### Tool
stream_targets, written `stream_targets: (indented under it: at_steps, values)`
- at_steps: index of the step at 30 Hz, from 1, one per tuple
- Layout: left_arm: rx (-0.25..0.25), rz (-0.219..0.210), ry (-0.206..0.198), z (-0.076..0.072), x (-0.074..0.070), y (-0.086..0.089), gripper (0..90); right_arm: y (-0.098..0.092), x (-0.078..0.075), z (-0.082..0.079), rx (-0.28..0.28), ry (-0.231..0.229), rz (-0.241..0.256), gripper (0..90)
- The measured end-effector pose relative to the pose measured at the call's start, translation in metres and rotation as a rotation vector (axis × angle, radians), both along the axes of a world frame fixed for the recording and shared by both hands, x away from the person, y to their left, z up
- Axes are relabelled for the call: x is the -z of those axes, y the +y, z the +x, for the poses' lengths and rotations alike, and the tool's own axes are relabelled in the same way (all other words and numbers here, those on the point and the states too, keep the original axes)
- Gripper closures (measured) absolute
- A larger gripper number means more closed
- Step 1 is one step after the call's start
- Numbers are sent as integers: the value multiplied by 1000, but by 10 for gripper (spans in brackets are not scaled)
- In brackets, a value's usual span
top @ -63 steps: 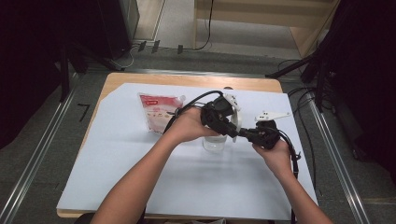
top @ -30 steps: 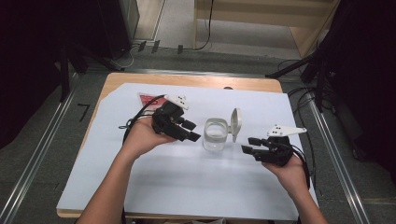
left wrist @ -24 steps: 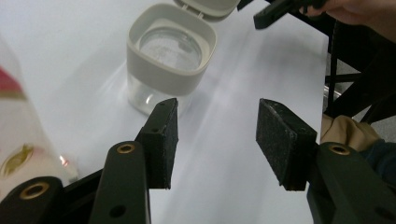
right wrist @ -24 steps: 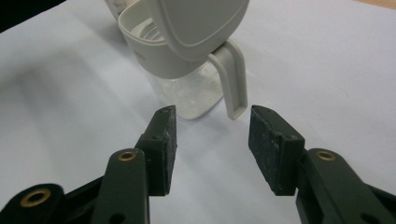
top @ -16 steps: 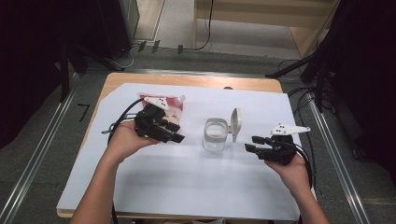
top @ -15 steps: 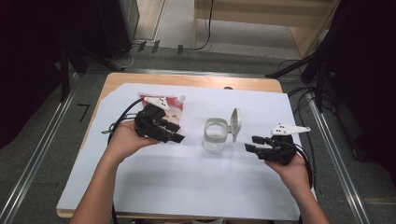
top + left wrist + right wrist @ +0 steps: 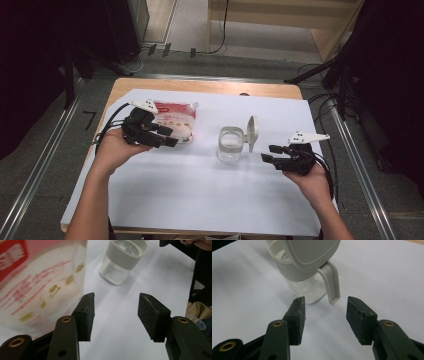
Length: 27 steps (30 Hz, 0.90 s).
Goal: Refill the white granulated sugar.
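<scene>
A small clear glass jar [image 7: 230, 145] with a grey collar and a flipped-up grey lid [image 7: 252, 132] stands mid-table; it shows as the jar [image 7: 121, 260] and the jar [image 7: 304, 277] in the gripper views. A red-and-white pouch [image 7: 175, 122] lies at the left, seen blurred as the pouch [image 7: 37, 282]. My left gripper [image 7: 167, 136] hovers open over the pouch's near edge, nothing between its jaws. My right gripper [image 7: 267, 153] stands open just right of the jar, pointing at its lid latch [image 7: 332, 283], without touching it.
A white sheet [image 7: 200, 195] covers the wooden table [image 7: 200, 86]. Black cables trail off both sides. Metal rails run along the floor left and right, and dark equipment stands around the table.
Both grippers have drawn away from the jar. The left one moved left to the pouch; the right one backed off to the right. The jar's lid stands open.
</scene>
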<state>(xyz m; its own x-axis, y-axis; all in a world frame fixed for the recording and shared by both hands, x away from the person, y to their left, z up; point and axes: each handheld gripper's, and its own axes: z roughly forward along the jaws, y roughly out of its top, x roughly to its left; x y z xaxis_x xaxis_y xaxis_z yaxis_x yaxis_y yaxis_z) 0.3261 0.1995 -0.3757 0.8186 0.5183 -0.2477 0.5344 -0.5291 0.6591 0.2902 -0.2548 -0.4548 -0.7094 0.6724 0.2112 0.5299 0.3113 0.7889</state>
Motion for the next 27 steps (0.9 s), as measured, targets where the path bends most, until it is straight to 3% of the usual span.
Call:
stream_targets:
  at_steps: [3, 13, 19, 22, 27]
  values:
    - [-22, 10, 1, 1, 1, 9, 486, 0, 0, 0, 1, 3, -2, 504]
    - [-116, -27, 7, 4, 3, 45, 489, 4, 3, 4, -7, 11, -12, 508]
    - [-177, -29, -2, 13, 6, 66, 468, 5, 4, 5, -9, 5, -15, 507]
    - [-200, -35, -6, 20, 5, 67, 456, 6, 4, 5, -6, 14, -11, 504]
    - [-195, -56, -18, 32, 4, 62, 446, 6, 6, 3, -5, 25, -12, 503]
